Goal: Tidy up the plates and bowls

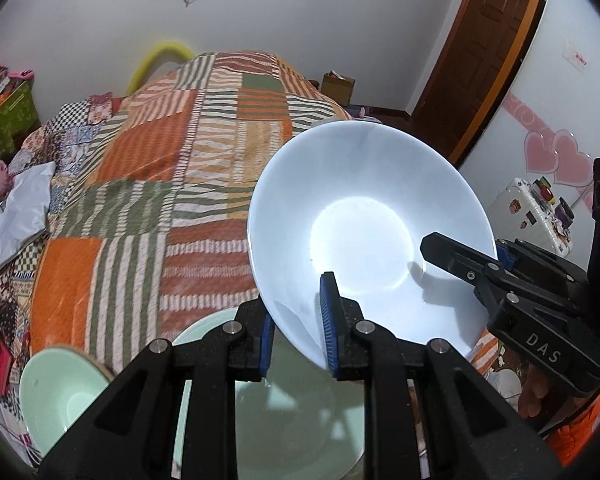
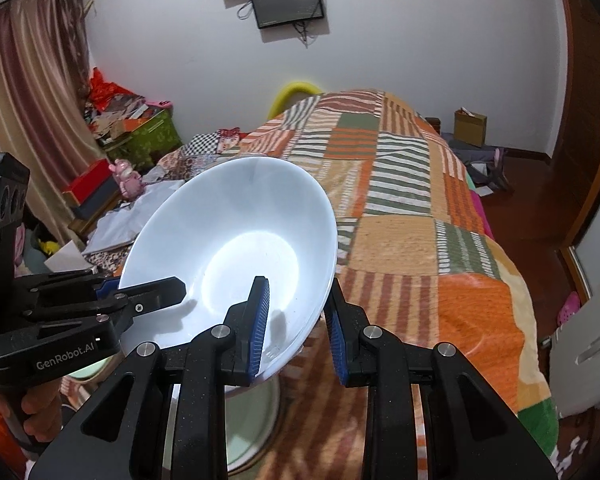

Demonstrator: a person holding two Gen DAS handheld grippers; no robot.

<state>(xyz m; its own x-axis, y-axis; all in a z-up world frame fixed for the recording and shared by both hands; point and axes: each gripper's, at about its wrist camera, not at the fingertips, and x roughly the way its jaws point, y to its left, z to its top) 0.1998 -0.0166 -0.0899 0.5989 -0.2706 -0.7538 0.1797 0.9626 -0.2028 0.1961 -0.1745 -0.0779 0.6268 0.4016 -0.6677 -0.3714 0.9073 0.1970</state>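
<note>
Both grippers are pinching one glossy white ceramic bowl [image 1: 364,236] by its rim, tilted above the patchwork quilt [image 1: 204,168]: left gripper [image 1: 298,326] and right gripper [image 2: 298,326] each closed on it. Pale green bowls [image 1: 56,396] are sitting below.

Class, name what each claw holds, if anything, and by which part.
Both hold the white bowl by its rim: left claw at one edge, right claw at another.
</note>
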